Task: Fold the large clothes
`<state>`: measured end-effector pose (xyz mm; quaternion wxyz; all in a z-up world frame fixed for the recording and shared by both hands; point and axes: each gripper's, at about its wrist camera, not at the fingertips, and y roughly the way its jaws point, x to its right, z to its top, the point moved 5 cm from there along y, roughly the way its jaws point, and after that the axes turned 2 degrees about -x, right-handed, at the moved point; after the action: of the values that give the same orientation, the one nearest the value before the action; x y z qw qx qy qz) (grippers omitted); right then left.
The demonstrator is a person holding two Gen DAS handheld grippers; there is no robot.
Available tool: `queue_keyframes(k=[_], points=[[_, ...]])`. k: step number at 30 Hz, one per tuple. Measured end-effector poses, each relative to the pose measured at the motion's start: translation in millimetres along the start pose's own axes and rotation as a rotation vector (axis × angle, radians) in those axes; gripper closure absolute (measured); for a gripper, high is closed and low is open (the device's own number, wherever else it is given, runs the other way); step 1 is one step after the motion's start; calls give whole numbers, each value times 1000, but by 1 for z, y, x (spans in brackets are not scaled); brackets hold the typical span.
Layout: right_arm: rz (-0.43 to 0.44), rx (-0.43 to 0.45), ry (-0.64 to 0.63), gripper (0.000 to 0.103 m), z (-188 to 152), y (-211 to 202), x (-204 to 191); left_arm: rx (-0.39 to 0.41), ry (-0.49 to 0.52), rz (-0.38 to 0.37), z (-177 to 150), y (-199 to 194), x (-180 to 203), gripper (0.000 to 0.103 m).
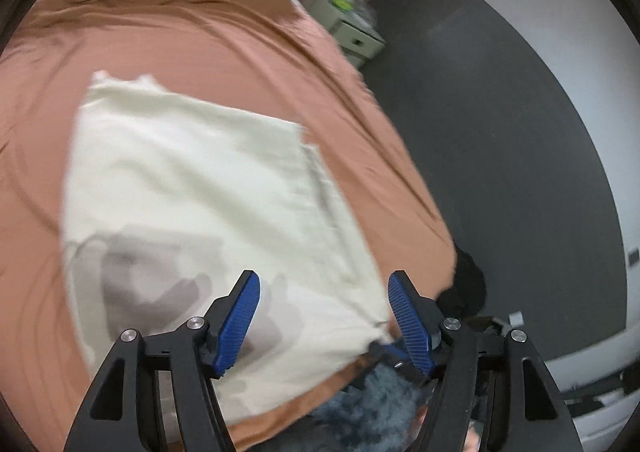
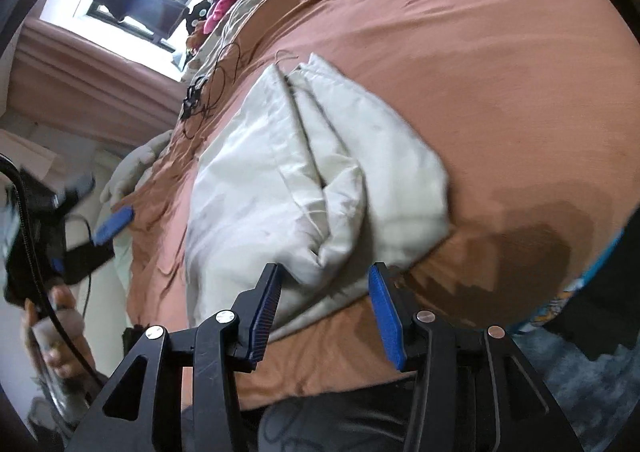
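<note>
In the left wrist view, a cream garment (image 1: 200,187) lies folded into a long, flat rectangle on a bed covered by a rust-orange sheet (image 1: 180,39). Its near end reaches down between the blue-padded fingers of the left gripper (image 1: 324,320), which stand wide apart above the cloth with nothing pressed between them; their shadow falls on the fabric just to the left. To the right of the bed are a dark grey floor (image 1: 500,131), a pale bedside cabinet (image 1: 352,31) and a white wall.

In the right wrist view, at the far left, a hand (image 2: 56,336) holds the other gripper's handle, one blue pad showing beside the bed's edge. Black cables (image 2: 212,91) lie on the sheet beyond the garment. The cream garment (image 2: 288,179) sits in the middle of the bed, its layers bunched and overlapping at the near end. The right gripper (image 2: 324,316) hangs just before that near edge, fingers moderately apart, gripping nothing. A dark shadow marks the sheet to the right.
</note>
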<state>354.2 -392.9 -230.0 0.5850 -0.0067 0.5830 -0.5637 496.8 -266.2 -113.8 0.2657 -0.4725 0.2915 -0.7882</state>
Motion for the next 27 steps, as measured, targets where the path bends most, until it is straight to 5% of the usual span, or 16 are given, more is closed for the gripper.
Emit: queue_keyframes(k=[5, 7, 11, 20, 27], points=[[-16, -3, -26, 57, 11, 20, -11, 50, -106, 89, -16, -27, -66, 35], [-18, 11, -53, 84, 16, 21, -17, 56, -144, 124, -20, -34, -90, 35], [-19, 71, -115, 90, 27, 10, -29, 51, -225, 183, -37, -33, -134, 35], [-45, 132, -86, 93, 35, -17, -3, 9, -228, 191, -48, -12, -145, 36], [-76, 100, -21, 91, 29, -17, 29, -35, -181, 165, -46, 15, -129, 44]])
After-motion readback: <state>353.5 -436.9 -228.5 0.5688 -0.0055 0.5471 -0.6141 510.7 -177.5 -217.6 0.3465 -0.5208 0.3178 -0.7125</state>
